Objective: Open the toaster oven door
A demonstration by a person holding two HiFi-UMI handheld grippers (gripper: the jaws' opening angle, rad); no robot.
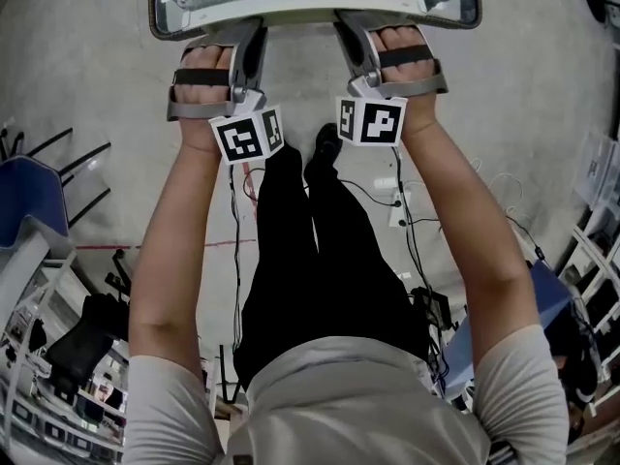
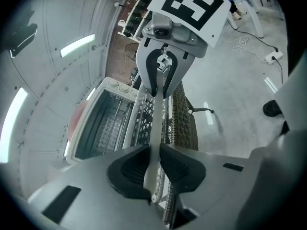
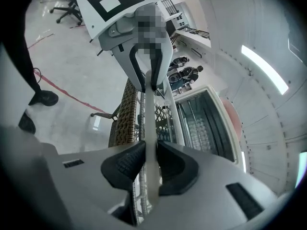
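Observation:
The toaster oven door [image 1: 457, 8] hangs swung open at the top of the head view, its glass facing up and its pale handle bar [image 1: 300, 8] along the near edge. My left gripper [image 1: 247, 61] is shut on the bar's left part and my right gripper [image 1: 356, 56] on its right part. In the left gripper view the pads [image 2: 136, 169] press the white handle [image 2: 157, 123], which runs on to the other gripper [image 2: 160, 85]. In the right gripper view the jaws [image 3: 149, 164] clamp the handle [image 3: 149, 123] the same way. The open oven cavity [image 2: 103, 123] [image 3: 206, 123] shows its wire racks.
A brown woven surface [image 2: 184, 123] [image 3: 125, 114] lies below the door. The grey floor carries cables and a power strip [image 1: 397, 206]. A blue chair [image 1: 19, 201] and black chair legs [image 1: 82, 168] stand at the left. The person's black trousers [image 1: 300, 260] fill the middle.

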